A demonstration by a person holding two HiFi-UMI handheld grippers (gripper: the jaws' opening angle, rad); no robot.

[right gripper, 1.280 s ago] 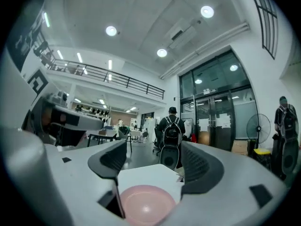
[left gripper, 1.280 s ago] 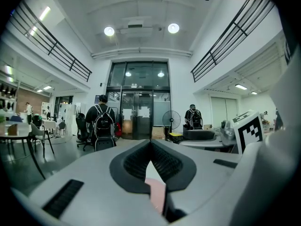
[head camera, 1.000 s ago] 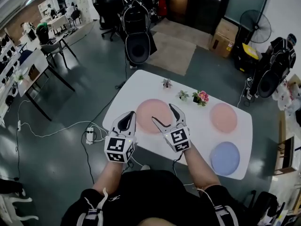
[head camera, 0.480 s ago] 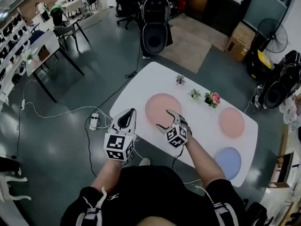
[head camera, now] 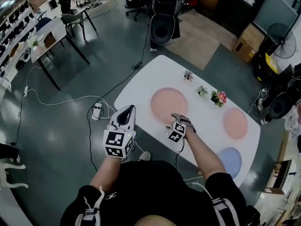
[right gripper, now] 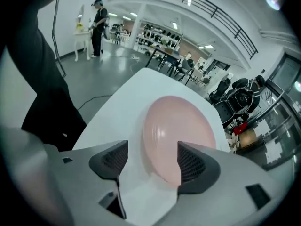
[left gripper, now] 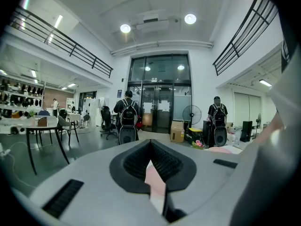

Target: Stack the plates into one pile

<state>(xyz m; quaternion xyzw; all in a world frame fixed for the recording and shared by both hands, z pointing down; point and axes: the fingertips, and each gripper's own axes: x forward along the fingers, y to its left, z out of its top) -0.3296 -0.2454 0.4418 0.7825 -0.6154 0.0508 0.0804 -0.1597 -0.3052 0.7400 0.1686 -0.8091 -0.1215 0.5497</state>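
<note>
White tabletop (head camera: 141, 86), nothing stacked yet. Right tongs (head camera: 178, 119), wide but just narrowing, straddle the near rim of the big round pink plate (head camera: 167, 101); next up: pinch and lift. Left tongs (head camera: 127, 110) closed, empty.

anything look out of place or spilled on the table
Nothing stands out. The large pink round plate, small pink round plate and blue round plate lie flat and apart on the white table; the three small potted plants stand upright.

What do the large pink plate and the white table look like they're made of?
Large pink plate: probably glazed ceramic or hard plastic, glossy; a soft highlight shows on it. Table: smooth matte white, likely laminate; no grain visible.
</note>
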